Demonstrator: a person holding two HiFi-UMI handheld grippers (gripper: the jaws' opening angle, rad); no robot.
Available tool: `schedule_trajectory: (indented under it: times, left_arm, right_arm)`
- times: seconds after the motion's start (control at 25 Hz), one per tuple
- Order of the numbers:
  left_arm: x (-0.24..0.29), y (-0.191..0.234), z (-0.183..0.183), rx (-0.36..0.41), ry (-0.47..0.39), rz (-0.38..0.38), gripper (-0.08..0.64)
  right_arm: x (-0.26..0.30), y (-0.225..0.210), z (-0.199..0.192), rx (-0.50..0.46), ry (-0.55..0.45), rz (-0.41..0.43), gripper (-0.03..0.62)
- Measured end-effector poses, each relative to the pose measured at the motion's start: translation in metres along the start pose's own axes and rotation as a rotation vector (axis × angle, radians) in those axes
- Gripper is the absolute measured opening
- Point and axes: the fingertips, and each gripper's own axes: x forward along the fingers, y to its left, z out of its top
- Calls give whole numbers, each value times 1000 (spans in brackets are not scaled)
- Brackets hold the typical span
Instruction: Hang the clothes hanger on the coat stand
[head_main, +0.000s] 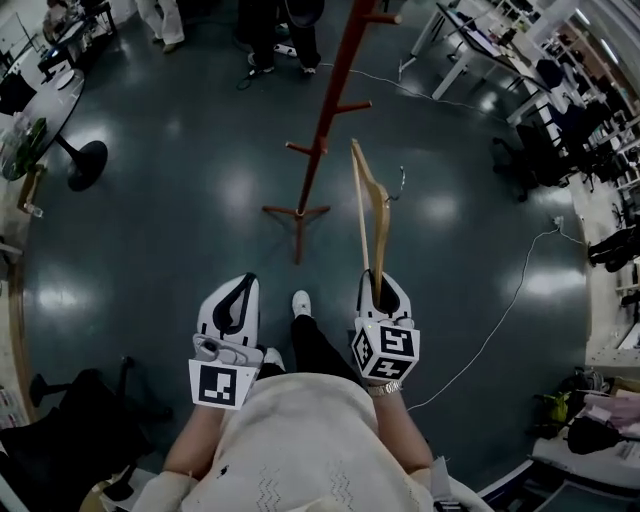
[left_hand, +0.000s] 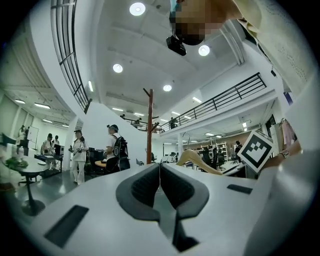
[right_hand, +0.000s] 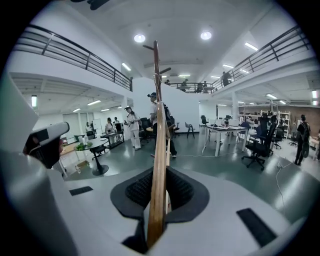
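The right tool (head_main: 380, 285) pinches the lower end of the wooden hanger (head_main: 366, 205). In the right gripper view the dark pads (right_hand: 135, 192) press on the wood from both sides, so the jaws stay a little apart, only as far as the thickness of the hanger (right_hand: 159, 150). The left tool (head_main: 240, 292) holds nothing. In the left gripper view its two pads (left_hand: 145, 185) are pressed together along one line, with nothing between them. The hanger is in the air above the floor (head_main: 170, 240), rising from the right tool toward the coat stand (head_main: 326, 115) but apart from it. It is not yet on any peg. The head view alone shows both tools together, the feet of the red-brown stand on the floor, and the metal hook (head_main: 400, 184) at the right side of the hanger. The left gripper view shows the hanger (left_hand: 200, 161) from the side, with its curved shoulder, and beside it the marker cube (left_hand: 255, 149) of the right tool. In that view the stand (left_hand: 149, 130) is upright, to the left of the hanger. In the right gripper view the hanger is seen by its thin edge and it nearly covers the pole of the stand (right_hand: 148, 48) behind it.
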Motion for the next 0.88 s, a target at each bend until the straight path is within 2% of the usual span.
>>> schedule_trajectory:
  times: [0.28,0.52,0.88]
  left_arm:
    - [63,7,6,42,37,61,14]
    - [101,16,8,60,42,86,14]
    - [158,4,-2,119,77,159,14]
  right_arm:
    - [83,-40,11,-29,50,25,63]
    - [155,-60,20,-58,52,13,63]
    - [260,-93,21,-114,40,72,63]
